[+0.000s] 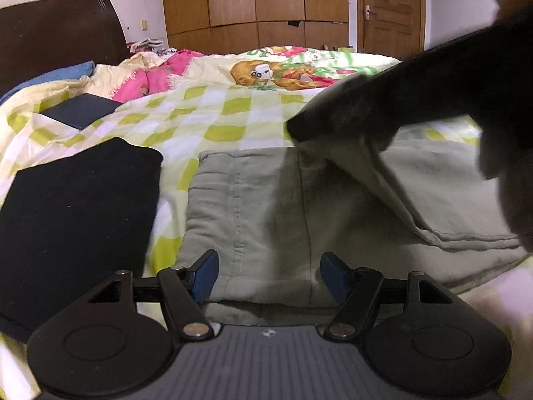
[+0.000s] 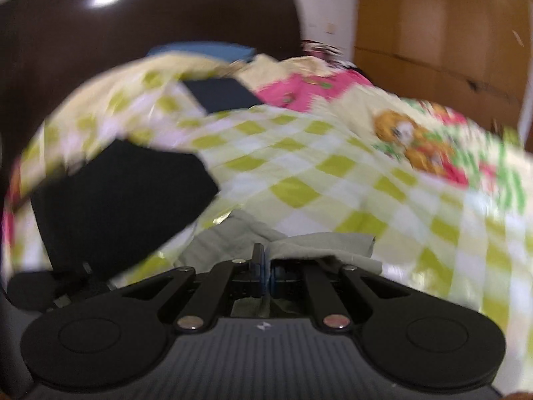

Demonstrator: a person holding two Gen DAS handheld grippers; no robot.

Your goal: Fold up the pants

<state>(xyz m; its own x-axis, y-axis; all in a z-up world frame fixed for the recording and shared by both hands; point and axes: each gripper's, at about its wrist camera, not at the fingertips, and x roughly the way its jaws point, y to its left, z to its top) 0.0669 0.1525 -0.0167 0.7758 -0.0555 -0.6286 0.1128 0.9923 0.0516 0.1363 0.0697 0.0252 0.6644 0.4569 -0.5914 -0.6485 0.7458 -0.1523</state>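
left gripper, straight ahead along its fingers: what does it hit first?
Most likely the grey-green pants lying on the bed; the open left gripper points down at them, nothing in between. Depth is unclear.

Motion blur smears the bedspread (image 2: 333,173); the right gripper (image 1: 366,113) hides the pants' (image 1: 260,206) far edge.
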